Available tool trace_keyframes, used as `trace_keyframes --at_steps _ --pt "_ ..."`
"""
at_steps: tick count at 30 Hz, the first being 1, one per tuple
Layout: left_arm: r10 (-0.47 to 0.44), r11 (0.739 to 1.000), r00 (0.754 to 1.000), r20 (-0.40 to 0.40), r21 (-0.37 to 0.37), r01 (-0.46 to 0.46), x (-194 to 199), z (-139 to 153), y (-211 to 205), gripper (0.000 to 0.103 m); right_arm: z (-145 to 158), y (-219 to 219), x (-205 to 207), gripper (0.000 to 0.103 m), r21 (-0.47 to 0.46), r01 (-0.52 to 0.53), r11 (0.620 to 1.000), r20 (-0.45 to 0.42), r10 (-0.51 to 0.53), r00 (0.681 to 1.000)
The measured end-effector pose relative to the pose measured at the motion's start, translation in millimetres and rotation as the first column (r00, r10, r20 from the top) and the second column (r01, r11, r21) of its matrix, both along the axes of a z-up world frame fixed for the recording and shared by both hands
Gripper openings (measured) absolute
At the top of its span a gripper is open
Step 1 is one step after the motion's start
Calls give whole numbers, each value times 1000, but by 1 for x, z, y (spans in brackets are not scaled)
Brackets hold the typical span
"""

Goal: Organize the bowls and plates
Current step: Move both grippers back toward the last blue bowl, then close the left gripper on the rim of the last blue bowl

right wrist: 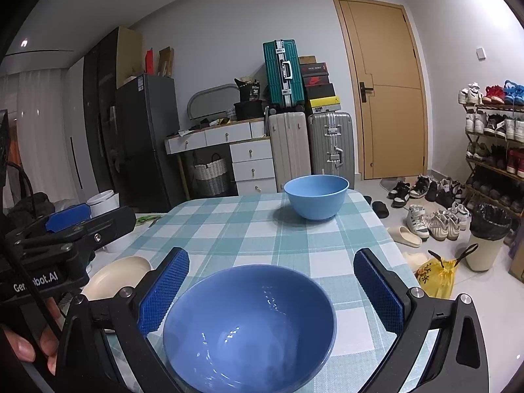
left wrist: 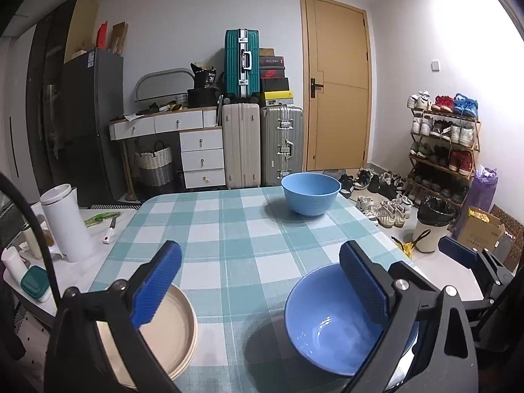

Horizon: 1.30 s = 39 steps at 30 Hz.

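A dark blue bowl stands upright on the checked tablecloth between the fingers of my right gripper, which is open; its right pad is clear of the rim. In the left wrist view the same bowl is at lower right and a stack of cream plates at lower left. My left gripper is open above the cloth between them, holding nothing. A light blue bowl sits at the table's far edge. The plates show again beside the left gripper's body.
A white kettle, a green box and small items crowd a side table on the left. Right of the table's edge, on the floor, are a lined bin, a yellow bag and several shoes. A hand grips the left tool.
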<state>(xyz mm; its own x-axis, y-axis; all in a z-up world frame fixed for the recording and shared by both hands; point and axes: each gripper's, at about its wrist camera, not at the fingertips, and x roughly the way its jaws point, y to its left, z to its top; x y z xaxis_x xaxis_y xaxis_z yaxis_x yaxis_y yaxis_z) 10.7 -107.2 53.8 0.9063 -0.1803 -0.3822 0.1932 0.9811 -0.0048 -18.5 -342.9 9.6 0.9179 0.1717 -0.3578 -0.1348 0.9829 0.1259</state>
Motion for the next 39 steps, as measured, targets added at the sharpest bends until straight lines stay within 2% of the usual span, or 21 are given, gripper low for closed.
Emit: trace_keyframes --at_steps 2,5,6,12,13,15,16,17,18,20,22,26,29,31,33,35,37,39 --pt "-5 1000 1000 -7 0 5 1 -1 -1 98 0 -3 1 102 9 1 1000 -2 -1 1000" --pt "-49 999 997 -63 -21 48 13 0 -1 98 1 -9 1 102 37 5 999 0 -5 1000" --pt "-71 997 994 -85 -26 69 20 3 -1 98 2 -11 1 102 49 7 999 -6 -6 1000" --pt "-76 996 984 -164 -62 67 69 31 -2 98 9 -28 -6 102 149 16 989 5 -17 1000" --pt "-86 995 977 -194 -69 73 81 35 -4 98 10 -30 -7 102 149 23 989 7 -24 1000" --pt "-149 986 947 -285 -113 121 110 40 -11 98 10 -32 -8 102 146 39 989 8 -41 999" --pt "-172 982 924 -340 -129 135 126 40 -16 98 8 -34 -8 102 152 40 988 7 -42 999" --pt "-169 984 888 -427 -125 127 149 37 -24 98 8 -35 -7 102 157 32 987 -2 -33 999" --pt "-146 988 868 -474 -120 101 168 35 -28 98 8 -36 -4 102 156 28 987 -12 -27 1000" --pt "-114 990 862 -494 -125 60 197 35 -32 98 11 -42 -1 102 138 45 989 -1 -45 999" --pt "-49 996 871 -488 -89 7 228 33 -37 98 16 -55 5 102 124 91 988 37 -96 995" --pt "26 997 869 -493 -52 -59 280 18 -48 98 24 -81 27 102 150 167 974 69 -179 981" --pt "65 998 845 -531 16 -67 316 -5 -67 98 29 -89 58 102 88 204 975 56 -209 976" --pt "75 997 812 -579 35 -67 340 -24 -79 97 31 -99 81 102 62 247 967 36 -249 968" --pt "57 998 785 -617 17 -59 363 -39 -91 97 32 -110 93 102 106 253 962 20 -257 966" --pt "43 999 775 -630 18 -41 380 -48 -102 97 22 -119 101 102 189 224 956 3 -229 973" --pt "85 996 770 -632 77 -47 397 -56 -114 97 13 -122 104 102 203 214 956 -17 -215 976" --pt "50 998 772 -633 56 -19 409 -61 -123 97 3 -123 108 102 199 207 958 -42 -202 978"
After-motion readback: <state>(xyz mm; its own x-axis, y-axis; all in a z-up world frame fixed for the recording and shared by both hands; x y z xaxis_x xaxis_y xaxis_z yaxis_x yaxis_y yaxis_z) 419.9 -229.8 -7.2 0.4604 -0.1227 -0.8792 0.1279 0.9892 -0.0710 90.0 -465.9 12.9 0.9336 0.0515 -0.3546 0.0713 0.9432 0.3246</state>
